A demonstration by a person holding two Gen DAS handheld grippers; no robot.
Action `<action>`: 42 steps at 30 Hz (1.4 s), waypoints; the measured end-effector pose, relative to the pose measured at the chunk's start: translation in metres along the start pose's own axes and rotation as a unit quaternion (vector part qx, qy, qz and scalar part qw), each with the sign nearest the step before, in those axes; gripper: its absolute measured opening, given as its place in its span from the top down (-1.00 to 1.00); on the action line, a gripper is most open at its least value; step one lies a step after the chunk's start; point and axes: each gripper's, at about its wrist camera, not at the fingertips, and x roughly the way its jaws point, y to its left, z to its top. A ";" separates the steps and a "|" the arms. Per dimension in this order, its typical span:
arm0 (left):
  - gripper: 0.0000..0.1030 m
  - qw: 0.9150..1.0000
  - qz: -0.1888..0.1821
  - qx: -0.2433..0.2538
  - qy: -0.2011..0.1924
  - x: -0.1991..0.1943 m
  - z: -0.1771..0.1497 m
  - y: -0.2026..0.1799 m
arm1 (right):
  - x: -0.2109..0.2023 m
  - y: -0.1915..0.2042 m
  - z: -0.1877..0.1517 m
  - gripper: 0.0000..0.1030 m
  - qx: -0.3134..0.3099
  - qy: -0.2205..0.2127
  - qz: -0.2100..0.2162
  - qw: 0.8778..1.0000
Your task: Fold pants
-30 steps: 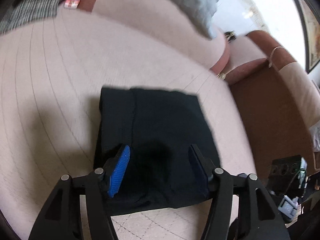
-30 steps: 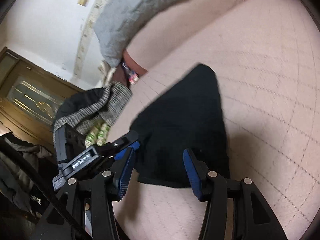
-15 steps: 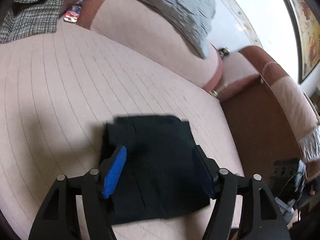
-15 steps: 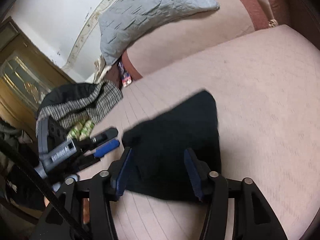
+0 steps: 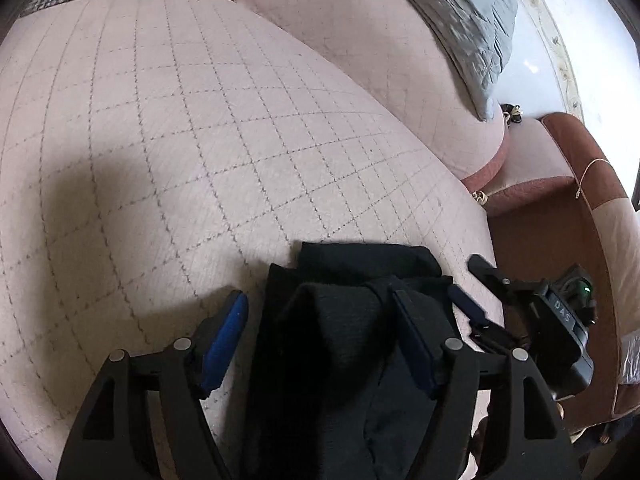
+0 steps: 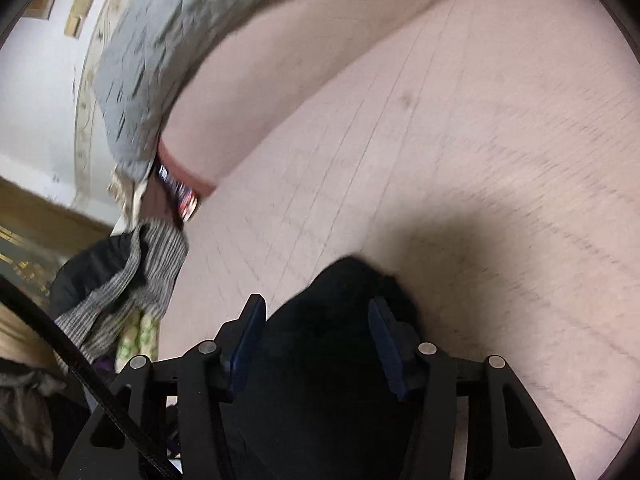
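We see the folded black fabric pants (image 5: 344, 320) lying on the pale pink quilted sofa seat (image 5: 200, 140), close to its near edge and bunched up between our tools. Our left gripper (image 5: 320, 336) has its blue-padded fingers (image 5: 224, 336) spread wide on either side of a raised fold of the pants; we cannot tell whether the pads touch the cloth. In the left wrist view our right gripper (image 5: 476, 296) shows just beside the right edge of the pants. From the right wrist view, blurred by motion, the right gripper (image 6: 316, 332) likewise stands wide apart, with the dark pants (image 6: 332, 360) filling the gap between its fingers (image 6: 248, 336). A grey quilted cushion (image 5: 468, 20) leans on the sofa backrest, and a grey tweed garment (image 6: 128, 280) lies at the far end of the seat.
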 end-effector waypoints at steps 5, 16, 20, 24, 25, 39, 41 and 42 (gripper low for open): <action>-0.39 0.997 -0.018 -0.015 -0.068 -0.049 0.001 -0.009 | -0.036 0.006 -0.009 -0.20 0.006 -0.014 0.059 0.998; -0.40 0.999 -0.010 -0.018 -0.028 -0.004 -0.001 -0.012 | 0.007 -0.003 -0.016 -0.12 0.062 0.023 0.022 0.998; -0.40 0.999 0.006 -0.023 -0.047 -0.036 0.001 0.001 | -0.054 -0.009 -0.020 -0.32 0.048 -0.069 -0.032 0.996; -0.40 0.996 0.048 -0.010 -0.072 -0.073 -0.011 0.009 | -0.103 -0.019 -0.054 -0.35 0.023 -0.087 -0.047 0.995; -0.40 0.995 0.058 -0.003 -0.077 -0.080 -0.019 0.006 | -0.113 -0.021 -0.071 -0.36 0.014 -0.083 -0.043 0.996; -0.47 0.985 0.117 0.120 -0.039 -0.055 -0.101 -0.020 | -0.105 0.006 -0.175 -0.57 -0.155 -0.063 -0.214 0.962; -0.46 0.989 0.093 0.102 -0.052 -0.070 -0.097 -0.015 | -0.127 0.003 -0.180 -0.57 -0.145 -0.103 -0.209 0.962; -0.46 0.989 0.087 0.105 -0.062 -0.078 -0.097 -0.015 | -0.134 0.001 -0.182 -0.57 -0.138 -0.113 -0.206 0.962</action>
